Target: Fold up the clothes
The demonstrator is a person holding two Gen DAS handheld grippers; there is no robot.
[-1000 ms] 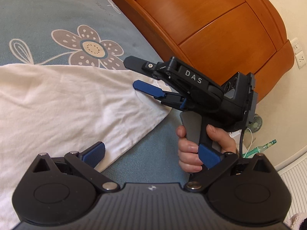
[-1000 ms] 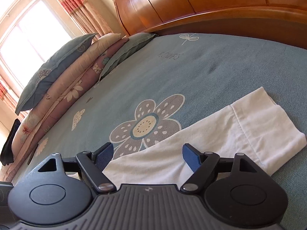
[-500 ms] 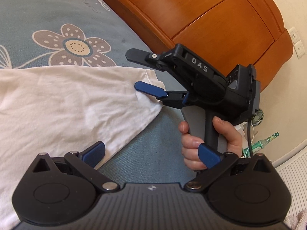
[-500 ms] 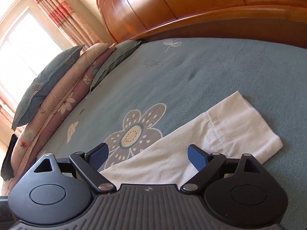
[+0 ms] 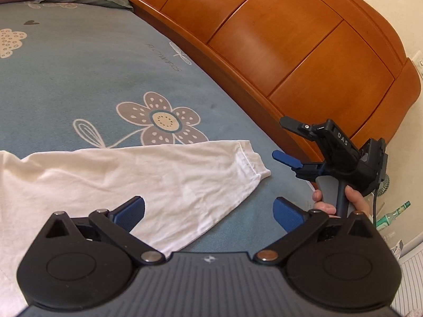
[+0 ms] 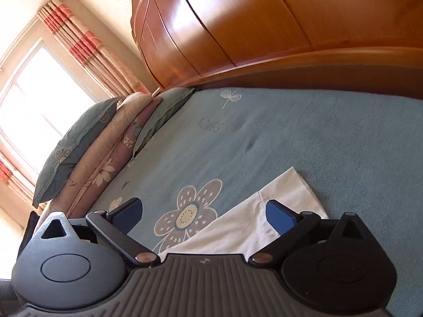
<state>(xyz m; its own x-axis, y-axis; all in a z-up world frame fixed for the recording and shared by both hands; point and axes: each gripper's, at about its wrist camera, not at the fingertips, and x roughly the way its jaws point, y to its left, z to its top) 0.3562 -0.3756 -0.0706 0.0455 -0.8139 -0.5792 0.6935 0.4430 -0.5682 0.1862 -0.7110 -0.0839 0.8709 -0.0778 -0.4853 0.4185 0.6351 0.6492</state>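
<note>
The left black hand-held gripper with blue pads (image 5: 208, 212) hangs over the near edge of the bed with its jaws spread wide and nothing between them; its left pad sits above cloth, its right pad above bare bedspread. Off to its right, the right black hand-held gripper with blue pads (image 5: 284, 142), gripped by a bare hand (image 5: 341, 203), also has its jaws wide apart and holds nothing, hovering just beside the cuff end of the sleeve without touching it.

The white long-sleeved cotton garment (image 5: 127, 174) lies flat on the blue-grey bedspread printed with grey flowers (image 5: 92, 74). One sleeve stretches out rightward, softly creased, ending in a stitched hem at the cuff; the body of the garment spreads off to the left and out of frame. In the right wrist view the same sleeve (image 6: 264, 211) runs diagonally beneath the open jaws, its cuff end squared off.

Beyond stands a curved orange-brown wooden headboard (image 5: 277, 39), with stacked floral pillows (image 6: 105, 145) by a bright curtained window (image 6: 39, 100).
</note>
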